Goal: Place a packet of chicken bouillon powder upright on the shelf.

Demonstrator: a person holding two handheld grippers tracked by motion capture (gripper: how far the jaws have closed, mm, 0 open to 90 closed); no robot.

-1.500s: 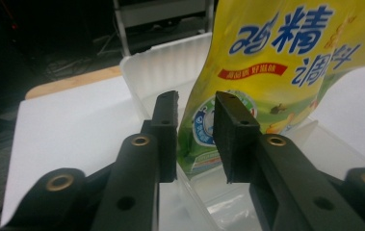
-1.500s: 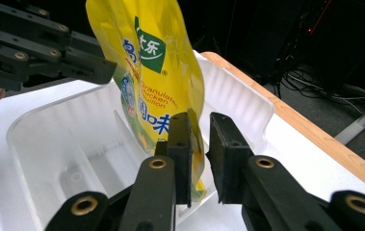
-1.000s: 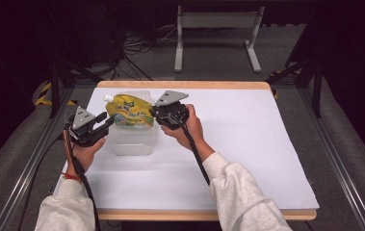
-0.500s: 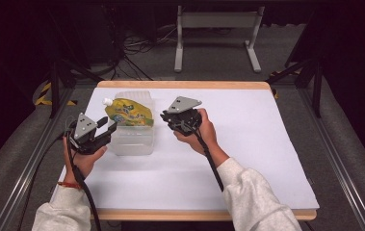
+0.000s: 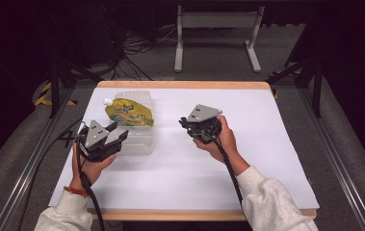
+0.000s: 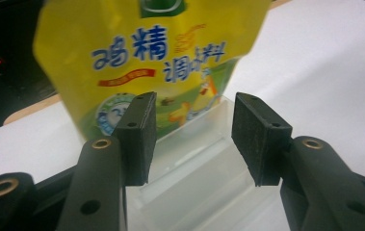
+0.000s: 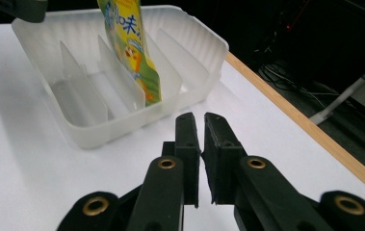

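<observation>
The white desk [image 5: 267, 144] carries a clear divided tray [image 5: 134, 144], and the yellow pouch [image 5: 129, 113] stands slotted in it. The pouch looks soft, light and slick; best pinched at its flat upper seam. The left hand-held gripper [image 5: 117, 136], just beside the tray, has been opening, nothing between its jaws. The right hand-held gripper [image 5: 187, 124], off the tray's side, is together and empty.

Yellow pouch [image 6: 146, 62] with blue lettering, a red stripe, a green patch at top and a white spout [image 5: 107, 101]; clear, colourless tray [image 7: 117, 127]; white table cover [image 5: 267, 144] edged in light wood; both grippers [image 5: 108, 139] [image 5: 192, 126] black with grey plates; white sleeves [image 5: 271, 204].
</observation>
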